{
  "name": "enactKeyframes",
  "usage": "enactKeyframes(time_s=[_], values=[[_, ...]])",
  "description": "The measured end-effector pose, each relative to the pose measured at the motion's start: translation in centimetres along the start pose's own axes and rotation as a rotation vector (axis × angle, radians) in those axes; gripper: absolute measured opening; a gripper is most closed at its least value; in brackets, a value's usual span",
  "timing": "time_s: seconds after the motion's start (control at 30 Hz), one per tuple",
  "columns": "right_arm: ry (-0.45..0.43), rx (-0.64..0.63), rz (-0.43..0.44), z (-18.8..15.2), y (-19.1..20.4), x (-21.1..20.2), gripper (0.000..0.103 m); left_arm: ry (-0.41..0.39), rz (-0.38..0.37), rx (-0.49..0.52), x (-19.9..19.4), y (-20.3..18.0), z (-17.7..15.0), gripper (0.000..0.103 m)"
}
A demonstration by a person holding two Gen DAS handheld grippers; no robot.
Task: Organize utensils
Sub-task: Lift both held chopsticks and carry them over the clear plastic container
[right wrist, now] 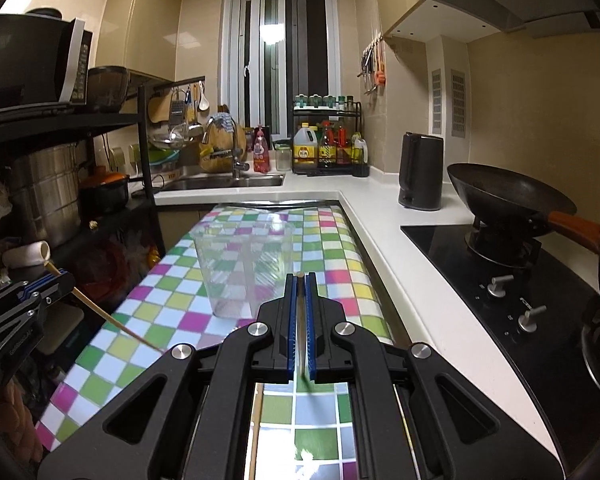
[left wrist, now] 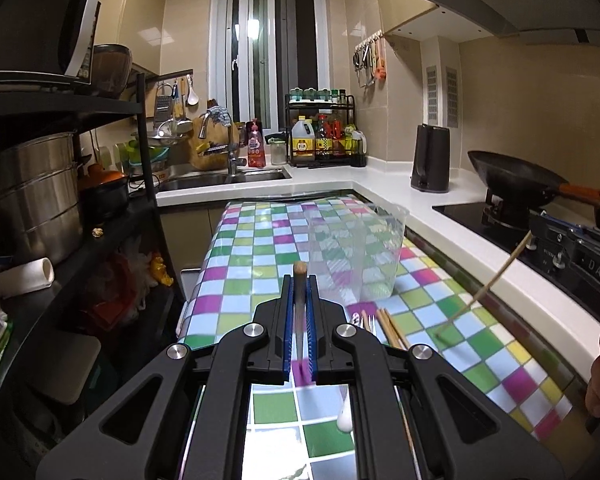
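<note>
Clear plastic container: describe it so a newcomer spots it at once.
Find the checkered tablecloth running from the sink toward the cameras. The clear plastic container stands upright on it, ahead of both grippers. It is the only see-through thing there; the checks show through its walls.

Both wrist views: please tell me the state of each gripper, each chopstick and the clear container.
left gripper: shut on a chopstick.
right gripper: shut on a chopstick.
left chopstick: held, tilted.
right chopstick: held, tilted.
clear container: upright, empty.
chopsticks on table: lying flat.
</note>
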State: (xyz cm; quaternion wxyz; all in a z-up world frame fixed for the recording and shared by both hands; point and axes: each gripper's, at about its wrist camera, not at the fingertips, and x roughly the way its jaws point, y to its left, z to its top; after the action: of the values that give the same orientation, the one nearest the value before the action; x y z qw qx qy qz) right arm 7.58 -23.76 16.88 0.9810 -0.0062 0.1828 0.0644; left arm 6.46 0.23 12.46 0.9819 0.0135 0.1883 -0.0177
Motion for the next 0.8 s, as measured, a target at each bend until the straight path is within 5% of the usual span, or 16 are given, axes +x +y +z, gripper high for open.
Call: enactKeyframes(time_s=[0.5, 0.8], values=[[0.019, 0.02, 0.102, 10.8, -0.2, 2.7, 0.004, 0.113, -0.125, -0.098, 4.4, 2.7, 10.2, 0.006], [-0.109, 0.007, 0.141, 20.2, 1.2, 4.5, 0.004, 0.014, -0.174, -0.096, 5.9, 2.2, 19.2, 0.006]])
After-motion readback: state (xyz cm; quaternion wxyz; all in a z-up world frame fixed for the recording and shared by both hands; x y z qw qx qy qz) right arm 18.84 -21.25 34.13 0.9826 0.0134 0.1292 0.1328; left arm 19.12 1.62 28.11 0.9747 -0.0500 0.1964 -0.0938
